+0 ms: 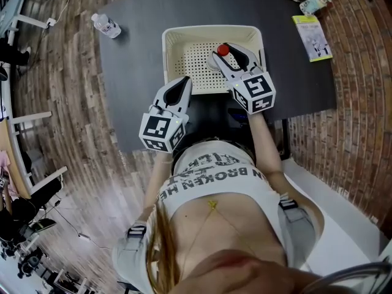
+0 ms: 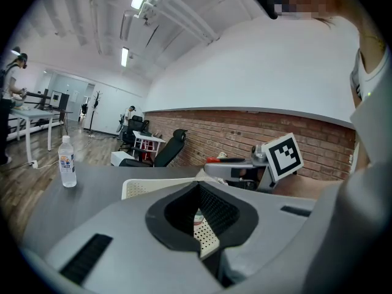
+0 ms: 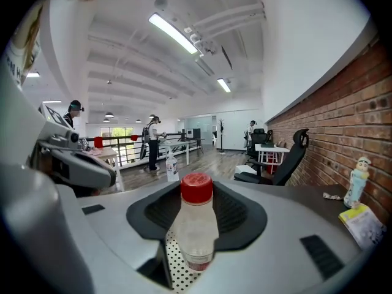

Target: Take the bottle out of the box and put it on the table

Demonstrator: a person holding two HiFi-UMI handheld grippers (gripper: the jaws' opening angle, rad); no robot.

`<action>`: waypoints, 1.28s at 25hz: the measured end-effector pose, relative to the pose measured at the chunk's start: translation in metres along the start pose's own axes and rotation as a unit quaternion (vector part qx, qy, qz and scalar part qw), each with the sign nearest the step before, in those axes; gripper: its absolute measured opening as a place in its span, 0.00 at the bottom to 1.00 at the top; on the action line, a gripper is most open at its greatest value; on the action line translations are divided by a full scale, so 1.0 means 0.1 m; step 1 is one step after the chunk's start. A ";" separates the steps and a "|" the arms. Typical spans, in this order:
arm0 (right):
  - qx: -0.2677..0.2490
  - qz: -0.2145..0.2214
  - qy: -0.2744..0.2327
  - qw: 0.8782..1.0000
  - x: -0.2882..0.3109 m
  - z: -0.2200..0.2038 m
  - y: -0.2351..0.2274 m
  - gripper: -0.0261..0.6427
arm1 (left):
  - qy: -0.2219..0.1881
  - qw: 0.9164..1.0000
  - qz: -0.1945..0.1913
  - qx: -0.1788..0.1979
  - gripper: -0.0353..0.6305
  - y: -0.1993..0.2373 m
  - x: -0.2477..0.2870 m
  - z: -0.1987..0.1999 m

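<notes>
A small clear bottle with a red cap (image 1: 223, 51) (image 3: 196, 225) stands upright between the pads of my right gripper (image 1: 228, 54) (image 3: 196, 241), which is shut on it. The bottle is over the far right part of the white perforated box (image 1: 184, 38) (image 3: 174, 259), which sits on the dark table (image 1: 135, 72). My left gripper (image 1: 181, 86) (image 2: 199, 225) hovers at the box's near left corner with its jaws together and nothing in them. The box rim (image 2: 138, 185) and my right gripper (image 2: 245, 170) show in the left gripper view.
A second water bottle (image 1: 106, 25) (image 2: 67, 162) stands at the table's far left corner. A yellow booklet (image 1: 311, 37) (image 3: 361, 222) and a small figurine (image 1: 315, 2) (image 3: 357, 179) lie at the far right. An office chair (image 3: 288, 158) stands beyond the table.
</notes>
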State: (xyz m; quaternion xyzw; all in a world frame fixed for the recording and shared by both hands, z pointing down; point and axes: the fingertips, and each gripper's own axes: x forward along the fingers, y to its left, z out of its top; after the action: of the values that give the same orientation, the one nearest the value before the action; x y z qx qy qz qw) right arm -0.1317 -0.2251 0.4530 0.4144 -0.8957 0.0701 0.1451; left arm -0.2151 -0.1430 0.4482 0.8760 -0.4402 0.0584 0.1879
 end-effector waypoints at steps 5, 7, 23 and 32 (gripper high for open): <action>0.000 0.011 -0.020 1.000 -0.16 0.39 -0.03 0.27 | 0.001 1.000 0.001 -0.001 0.05 -0.02 -0.02 -0.02; 0.001 0.016 -0.024 1.000 -0.22 0.52 -0.02 0.27 | 0.001 1.000 0.002 -0.001 0.05 -0.02 -0.03 -0.02; -0.024 0.032 -0.063 0.997 -0.55 1.09 0.12 0.27 | 0.000 1.000 -0.006 0.005 0.05 -0.14 -0.09 -0.02; -0.023 0.037 -0.066 0.997 -0.62 1.10 0.16 0.27 | 0.000 1.000 -0.009 0.007 0.05 -0.21 -0.11 -0.05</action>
State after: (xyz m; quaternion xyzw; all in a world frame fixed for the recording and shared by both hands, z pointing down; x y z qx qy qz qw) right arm -0.1281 -0.1966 0.3291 0.3809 -0.9196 0.0278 0.0924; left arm -0.2052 -0.1214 0.4439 0.8814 -0.4315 0.0600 0.1826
